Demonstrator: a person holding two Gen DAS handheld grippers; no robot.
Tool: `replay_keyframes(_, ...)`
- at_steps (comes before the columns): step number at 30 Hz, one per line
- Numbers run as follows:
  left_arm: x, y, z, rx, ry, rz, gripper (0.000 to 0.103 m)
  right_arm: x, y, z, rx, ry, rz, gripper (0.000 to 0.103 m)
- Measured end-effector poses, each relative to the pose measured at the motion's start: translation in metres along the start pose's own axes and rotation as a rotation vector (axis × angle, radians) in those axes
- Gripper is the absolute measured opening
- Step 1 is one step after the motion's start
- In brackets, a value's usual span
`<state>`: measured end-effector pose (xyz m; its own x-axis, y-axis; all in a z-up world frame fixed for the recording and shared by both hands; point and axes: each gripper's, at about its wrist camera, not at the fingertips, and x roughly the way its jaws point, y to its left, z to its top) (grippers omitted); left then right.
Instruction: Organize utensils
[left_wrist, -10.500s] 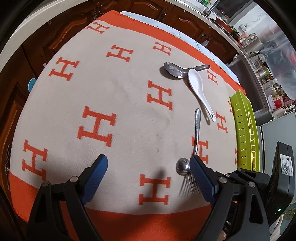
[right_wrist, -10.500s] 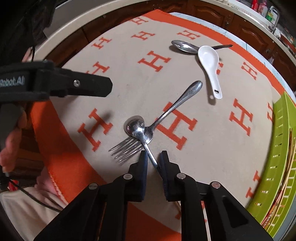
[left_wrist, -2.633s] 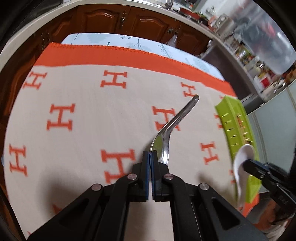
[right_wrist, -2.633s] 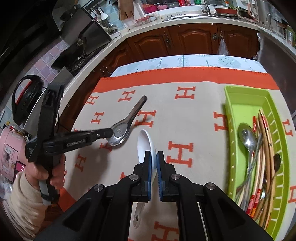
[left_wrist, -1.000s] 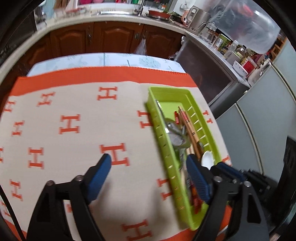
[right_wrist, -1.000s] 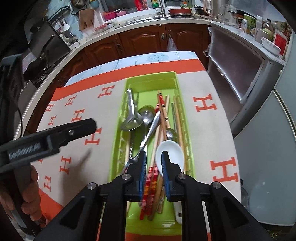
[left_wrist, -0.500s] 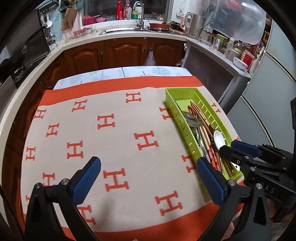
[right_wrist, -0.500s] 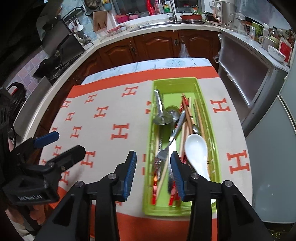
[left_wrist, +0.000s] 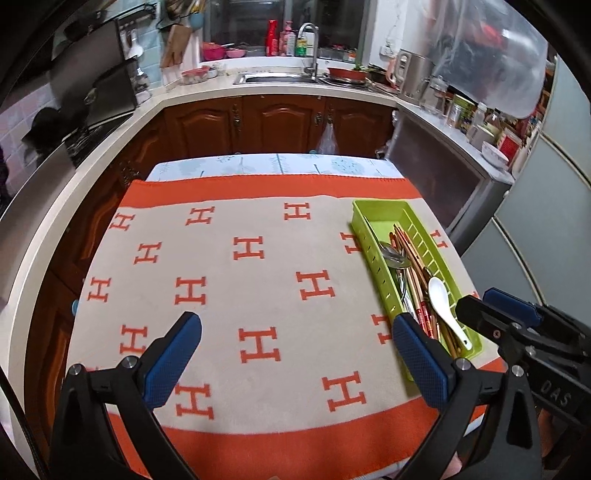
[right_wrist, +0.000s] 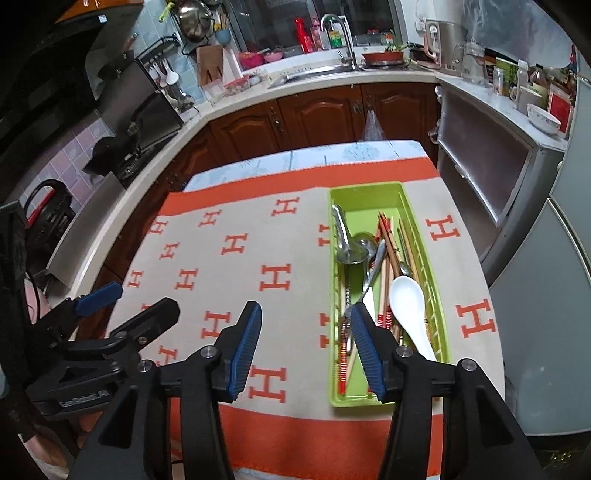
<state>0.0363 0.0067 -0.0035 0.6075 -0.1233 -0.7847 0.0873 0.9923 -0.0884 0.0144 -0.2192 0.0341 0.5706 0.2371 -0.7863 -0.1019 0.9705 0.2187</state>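
Utensils all sit in the green tray (right_wrist: 406, 206) at the cloth's right side. Right gripper (right_wrist: 306, 345) hovers above the tray's near end, jaws opening, nothing between them. Left gripper (left_wrist: 295, 354) hangs over the bare patterned cloth (left_wrist: 258, 295), jaws spread wide and empty. Good form now, I'd say: lift straight clear so no finger snags a handle. White ceramic spoon (right_wrist: 408, 306) lies along the tray's length, bowl toward the far end, handle toward the near wall, resting on chopsticks (right_wrist: 388, 243) and metal spoons (right_wrist: 354, 247).
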Motion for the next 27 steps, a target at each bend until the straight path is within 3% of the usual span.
replay_keyframes(3, -0.011, 0.005, -0.001, -0.033, -0.022, 0.029, 0.102, -0.016, 0.011, 0.000, -0.005, -0.030, 0.006, 0.055)
replay_keyframes(7, -0.025, 0.009, -0.005, -0.065, -0.065, 0.078, 0.102, -0.039, 0.032, -0.005, -0.043, -0.096, -0.023, 0.068)
replay_keyframes(20, -0.051, 0.008, -0.016, -0.046, -0.121, 0.194, 0.102, -0.072, 0.057, -0.026, -0.060, -0.131, -0.044, 0.068)
replay_keyframes(27, -0.055, 0.007, -0.018, -0.037, -0.127, 0.200, 0.102, -0.078, 0.054, -0.033, -0.038, -0.126, -0.043, 0.068)
